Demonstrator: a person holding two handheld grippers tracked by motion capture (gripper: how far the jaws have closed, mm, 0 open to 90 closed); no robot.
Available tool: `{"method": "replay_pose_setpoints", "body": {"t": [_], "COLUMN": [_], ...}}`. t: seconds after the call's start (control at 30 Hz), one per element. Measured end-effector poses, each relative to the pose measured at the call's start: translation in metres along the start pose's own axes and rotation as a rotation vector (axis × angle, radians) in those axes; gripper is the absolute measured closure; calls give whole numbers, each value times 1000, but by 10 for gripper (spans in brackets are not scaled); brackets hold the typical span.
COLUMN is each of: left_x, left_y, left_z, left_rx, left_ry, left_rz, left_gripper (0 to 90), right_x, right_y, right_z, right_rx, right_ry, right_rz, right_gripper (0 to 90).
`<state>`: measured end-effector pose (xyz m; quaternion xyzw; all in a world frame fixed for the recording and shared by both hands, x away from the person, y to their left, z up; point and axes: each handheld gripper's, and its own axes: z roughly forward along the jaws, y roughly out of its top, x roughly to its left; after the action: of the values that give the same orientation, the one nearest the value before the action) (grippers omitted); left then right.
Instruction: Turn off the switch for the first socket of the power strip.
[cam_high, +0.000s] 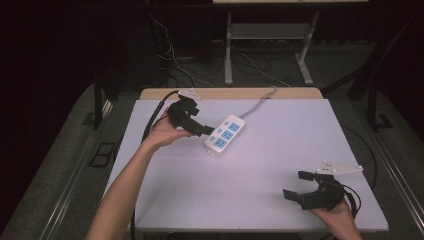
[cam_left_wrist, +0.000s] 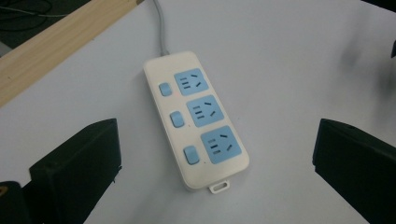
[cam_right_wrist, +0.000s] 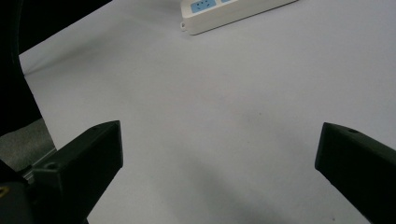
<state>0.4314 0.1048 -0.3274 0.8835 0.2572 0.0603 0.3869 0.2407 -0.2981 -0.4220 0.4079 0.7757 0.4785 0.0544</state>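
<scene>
In the high view my left gripper (cam_high: 204, 131) sits left of centre in the frame, its jaws spread wide and holding nothing, the tips right beside the near-left edge of the power strip (cam_high: 225, 134); whether they touch the casing I cannot tell. The strip lies flat on the white table (cam_high: 280, 150), a little above and left of the frame's middle, set on a diagonal, with its grey cable (cam_high: 257, 105) running up toward the wooden edge strip (cam_high: 230, 93) at the top of the tabletop.

In the left gripper view the power strip (cam_left_wrist: 196, 119) fills the centre, between my two black jaws at the bottom corners (three blue sockets, each with a blue switch beside it, and a small hanging tab at the lower end).

My right gripper (cam_high: 298, 186) is in the lower right of the high view, well apart from the strip, jaws also released and empty above bare tabletop. In the right gripper view the strip's tab end (cam_right_wrist: 233, 11) shows at the top edge.
</scene>
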Motion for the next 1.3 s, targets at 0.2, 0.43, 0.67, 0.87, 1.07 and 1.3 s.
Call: {"method": "replay_pose_setpoints", "body": {"t": [0.2,0.43,0.67,0.87,1.07,1.3], "left_x": [7,14,22,32,39,43], "left_y": [12,26,33,32,28,25], "left_z": [5,18,30,38,42,48], "left_rx": [9,29,13,10,14,13], "left_ry": [6,-1,9,7,22,25], "left_rz": [-8,-16,-27,-69,-88,-93], "left_gripper": [2,14,70,164,345,529], "right_x": [-1,0,1,3,3,3], "right_y": [0,0,0,0,0,0], "right_z": [-1,-2,0,2,2,2], "right_rx": [-5,-4,7,15,18,22], "right_ry": [-1,0,4,3,7,6], "right_rz": [0,-2,-10,-28,-30,-35], "right_gripper": [7,7,8,8,8,8]}}
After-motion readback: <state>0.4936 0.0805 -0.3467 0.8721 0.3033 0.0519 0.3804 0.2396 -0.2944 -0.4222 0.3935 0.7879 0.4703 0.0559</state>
